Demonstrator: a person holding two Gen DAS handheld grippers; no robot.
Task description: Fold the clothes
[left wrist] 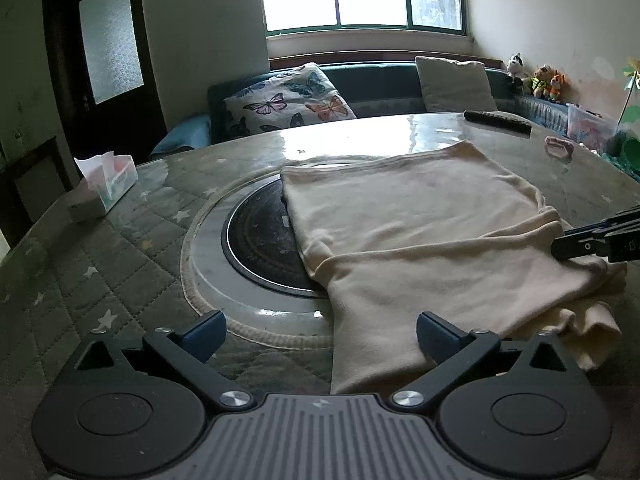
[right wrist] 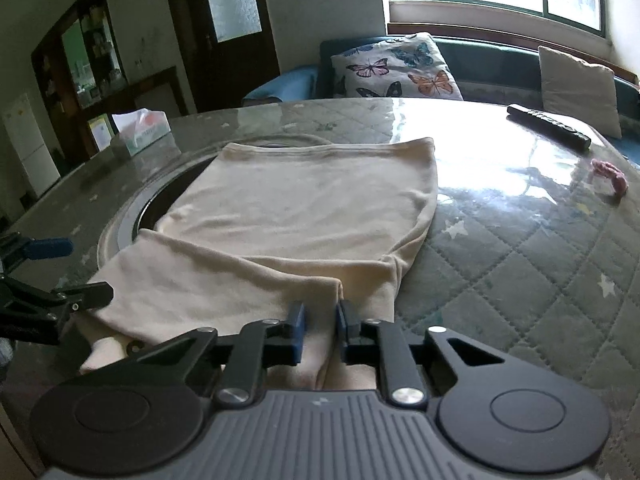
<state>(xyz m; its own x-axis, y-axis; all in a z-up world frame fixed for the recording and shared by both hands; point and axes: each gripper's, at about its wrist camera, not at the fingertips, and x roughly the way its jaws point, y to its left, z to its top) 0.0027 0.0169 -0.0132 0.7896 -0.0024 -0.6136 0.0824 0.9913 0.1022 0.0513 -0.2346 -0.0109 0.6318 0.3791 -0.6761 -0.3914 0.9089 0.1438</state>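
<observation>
A cream garment (left wrist: 420, 232) lies partly folded on the quilted table, over a round dark hotplate (left wrist: 260, 240). It also shows in the right wrist view (right wrist: 296, 208). My left gripper (left wrist: 320, 338) is open and empty, with its right finger over the garment's near left edge. My right gripper (right wrist: 320, 330) is shut on a fold of the garment at its near edge. The right gripper shows at the right edge of the left wrist view (left wrist: 592, 242). The left gripper shows at the left edge of the right wrist view (right wrist: 60, 276).
A tissue box (left wrist: 105, 186) stands at the table's left. A black remote (left wrist: 498, 121) and a small pink item (left wrist: 560, 148) lie at the far right. A sofa with cushions (left wrist: 288, 100) is behind the table.
</observation>
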